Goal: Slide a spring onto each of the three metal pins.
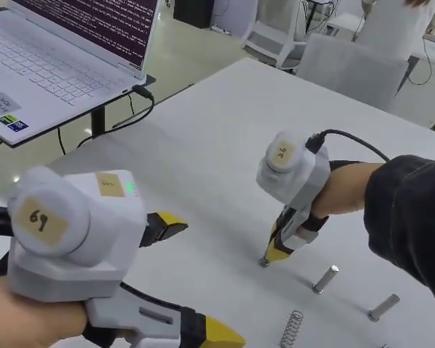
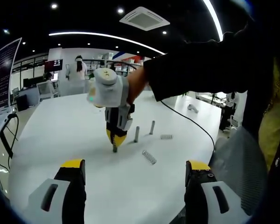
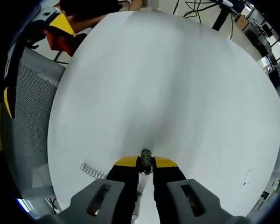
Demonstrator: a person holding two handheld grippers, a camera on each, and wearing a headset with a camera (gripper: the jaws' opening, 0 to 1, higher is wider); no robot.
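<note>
My right gripper (image 1: 270, 257) points straight down at the white table (image 1: 203, 145), shut on a short metal spring (image 3: 146, 164). The spring's lower end (image 1: 264, 261) touches the tabletop; I cannot tell whether a pin is inside it. To its right stand two bare metal pins (image 1: 325, 278) (image 1: 383, 307), also upright in the left gripper view (image 2: 136, 134) (image 2: 152, 127). A loose spring (image 1: 292, 328) lies near the front edge, and a second spring (image 2: 166, 136) lies beyond the pins. My left gripper (image 1: 196, 279) hovers at the lower left, open and holding nothing.
An open laptop (image 1: 51, 65) sits on a stand at the far left, its cable hanging by the table edge. A grey mesh chair (image 1: 348, 69) stands behind the table. A person (image 2: 78, 70) stands in the distance.
</note>
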